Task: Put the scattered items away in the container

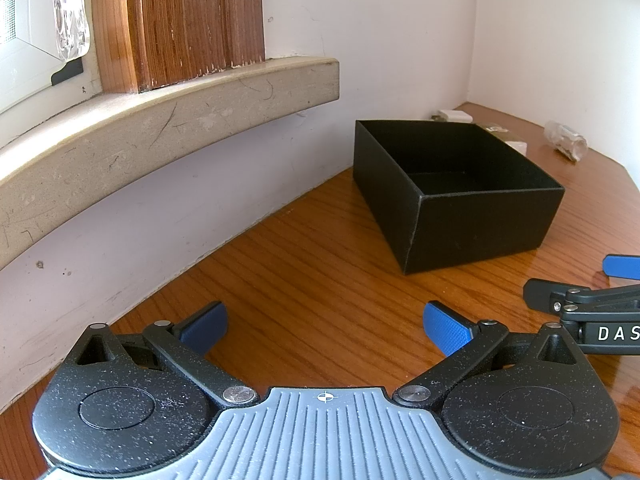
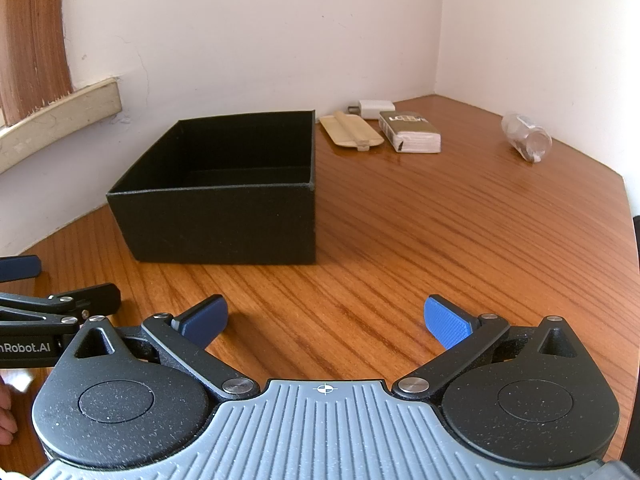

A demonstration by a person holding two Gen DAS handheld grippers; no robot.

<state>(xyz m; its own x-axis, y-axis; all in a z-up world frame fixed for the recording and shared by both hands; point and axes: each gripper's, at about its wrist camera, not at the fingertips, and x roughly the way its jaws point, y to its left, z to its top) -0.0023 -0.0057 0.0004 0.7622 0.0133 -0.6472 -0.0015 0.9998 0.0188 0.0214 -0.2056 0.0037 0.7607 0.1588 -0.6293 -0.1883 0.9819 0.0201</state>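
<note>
An empty black box [image 2: 224, 216] stands open on the wooden table; it also shows in the left wrist view [image 1: 460, 196]. Behind and right of it lie a tan flat case [image 2: 352, 133], a white charger [image 2: 374, 109], a small packet [image 2: 410, 132] and a clear bottle [image 2: 527, 138] on its side, also seen in the left wrist view [image 1: 566, 140]. My left gripper [image 1: 326, 330] is open and empty, low over the table in front of the box. My right gripper [image 2: 326, 324] is open and empty, beside the left one, short of the box.
White walls meet in a corner behind the items. A stone window sill [image 1: 168, 116] juts out over the table's left side, with a wooden frame [image 1: 180, 20] above it. The table's right edge [image 2: 630, 216] runs close to the bottle.
</note>
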